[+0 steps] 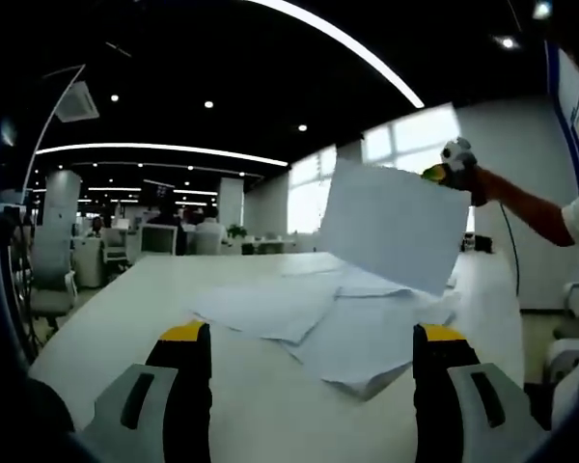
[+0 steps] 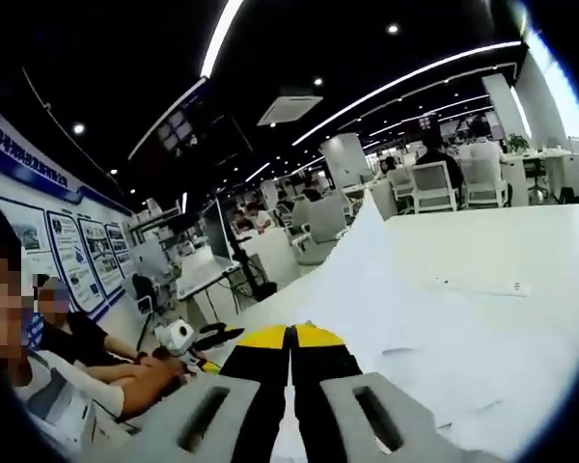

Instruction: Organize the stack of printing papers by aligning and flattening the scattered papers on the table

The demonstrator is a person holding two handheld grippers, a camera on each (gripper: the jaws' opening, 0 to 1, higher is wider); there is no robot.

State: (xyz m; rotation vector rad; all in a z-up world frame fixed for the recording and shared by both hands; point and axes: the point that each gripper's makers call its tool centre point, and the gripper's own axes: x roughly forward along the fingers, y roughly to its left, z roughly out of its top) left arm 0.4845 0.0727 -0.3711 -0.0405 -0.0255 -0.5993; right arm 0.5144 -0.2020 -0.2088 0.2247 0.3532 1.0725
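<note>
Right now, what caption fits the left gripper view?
Right gripper lifts one paper sheet above scattered papers on the white table.

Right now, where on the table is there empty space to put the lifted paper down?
The white table is bare left of the scattered papers, and in front of them by the open left gripper. The middle is crowded. The right gripper holds the lifted sheet above the pile.

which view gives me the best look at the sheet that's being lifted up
The left gripper view: the lifted sheet shows whole, held at its top corner by the right gripper above the scattered papers. The right gripper view sees it only close up, stretching away from that gripper's shut jaws.
</note>
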